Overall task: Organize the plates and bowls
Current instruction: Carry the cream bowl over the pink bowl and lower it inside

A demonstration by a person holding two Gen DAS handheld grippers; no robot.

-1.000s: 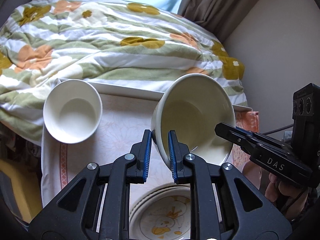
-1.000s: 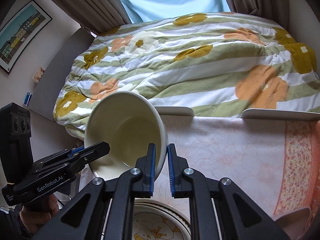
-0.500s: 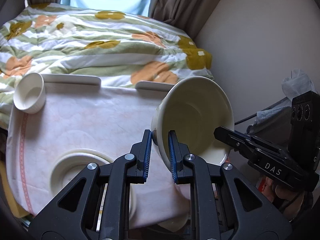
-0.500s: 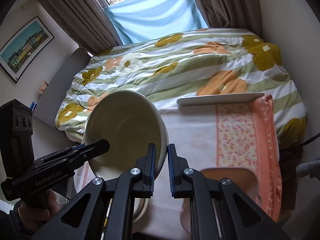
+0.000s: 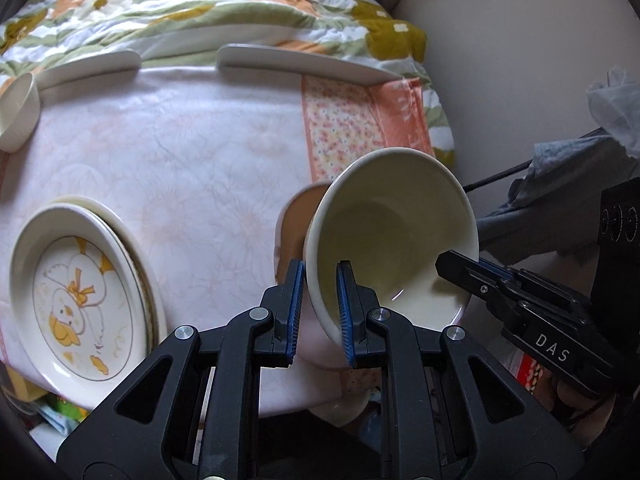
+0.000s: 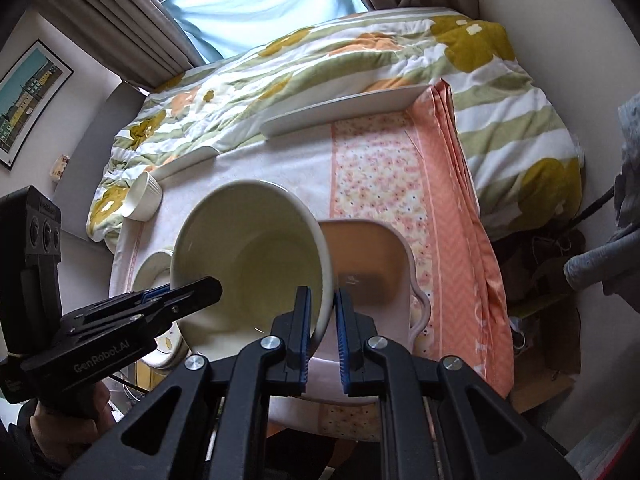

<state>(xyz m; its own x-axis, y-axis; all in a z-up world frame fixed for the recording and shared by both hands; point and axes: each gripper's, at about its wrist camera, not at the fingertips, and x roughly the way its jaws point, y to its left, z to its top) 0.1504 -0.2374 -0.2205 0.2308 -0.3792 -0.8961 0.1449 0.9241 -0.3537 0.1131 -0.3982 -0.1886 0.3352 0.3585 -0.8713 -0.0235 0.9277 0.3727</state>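
A large cream bowl (image 5: 396, 236) (image 6: 248, 264) is held tilted in the air by both grippers. My left gripper (image 5: 320, 304) is shut on its left rim; my right gripper (image 6: 322, 320) is shut on its right rim. Just beyond and under it sits a pink bowl with handles (image 6: 372, 268) (image 5: 298, 220) on the table's near right. A stack of plates with a chick picture (image 5: 76, 304) lies at the near left. A small white bowl (image 5: 16, 116) (image 6: 142, 200) stands at the far left edge.
The small table has a pale floral cloth (image 5: 192, 160) with an orange band (image 6: 384, 176) on the right. A flowered quilt on a bed (image 6: 320, 64) lies behind it. A wall and grey clothes (image 5: 560, 176) are to the right.
Both grippers carried the cream bowl rightward and down, from above the plates to just over the pink bowl. The views pulled back from the table.
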